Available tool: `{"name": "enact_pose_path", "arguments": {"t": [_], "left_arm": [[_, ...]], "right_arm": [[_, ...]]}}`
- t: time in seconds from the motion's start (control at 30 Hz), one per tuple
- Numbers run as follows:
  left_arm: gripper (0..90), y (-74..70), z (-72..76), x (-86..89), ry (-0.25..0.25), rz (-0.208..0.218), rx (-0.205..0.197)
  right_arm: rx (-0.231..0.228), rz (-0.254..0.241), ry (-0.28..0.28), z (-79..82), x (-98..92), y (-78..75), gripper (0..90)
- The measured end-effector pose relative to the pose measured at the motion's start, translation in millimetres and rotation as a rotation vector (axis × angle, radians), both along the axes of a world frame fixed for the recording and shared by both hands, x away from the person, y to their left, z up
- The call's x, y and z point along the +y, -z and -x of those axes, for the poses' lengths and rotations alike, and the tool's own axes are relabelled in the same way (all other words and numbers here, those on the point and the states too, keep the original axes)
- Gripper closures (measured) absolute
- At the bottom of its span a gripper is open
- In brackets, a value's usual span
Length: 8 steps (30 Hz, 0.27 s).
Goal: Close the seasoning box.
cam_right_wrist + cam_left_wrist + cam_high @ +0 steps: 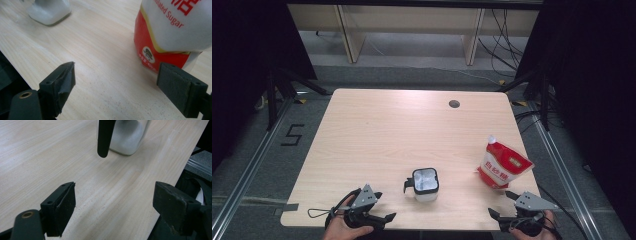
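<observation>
Sugar pouch point(172, 27) stands just ahead of my right claw point(116, 87), jaws apart; left claw point(113, 205) gapes toward the container point(125, 137). Next, close in and grip.

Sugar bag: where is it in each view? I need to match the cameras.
High view: sugar bag stands right of centre, just beyond the right gripper.
Left gripper view: not in it.
Right gripper view: sugar bag upper right, just ahead.
Shared landmark: the clear container.
</observation>
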<state>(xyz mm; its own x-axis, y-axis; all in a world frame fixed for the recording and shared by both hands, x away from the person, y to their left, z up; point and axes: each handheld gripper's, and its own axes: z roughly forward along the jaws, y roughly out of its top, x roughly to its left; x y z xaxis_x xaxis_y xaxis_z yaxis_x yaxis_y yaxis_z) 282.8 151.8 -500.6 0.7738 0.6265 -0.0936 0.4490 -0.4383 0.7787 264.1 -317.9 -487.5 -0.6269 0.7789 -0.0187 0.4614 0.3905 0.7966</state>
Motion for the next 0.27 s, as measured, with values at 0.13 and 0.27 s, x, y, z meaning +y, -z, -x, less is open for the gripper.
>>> {"name": "enact_pose_path", "arguments": {"t": [0.13, 0.27], "left_arm": [[17.7, 0.2, -1.1, -0.1, 0.007, 0.007, -0.012], [17.7, 0.3, -1.3, 0.4, 0.011, -0.014, -0.004]], "right_arm": [[0.018, -0.003, -0.002, -0.4, -0.4, 0.7, 16.5], [0.021, 0.015, 0.035, -1.4, -3.0, 1.9, 16.9]]}}
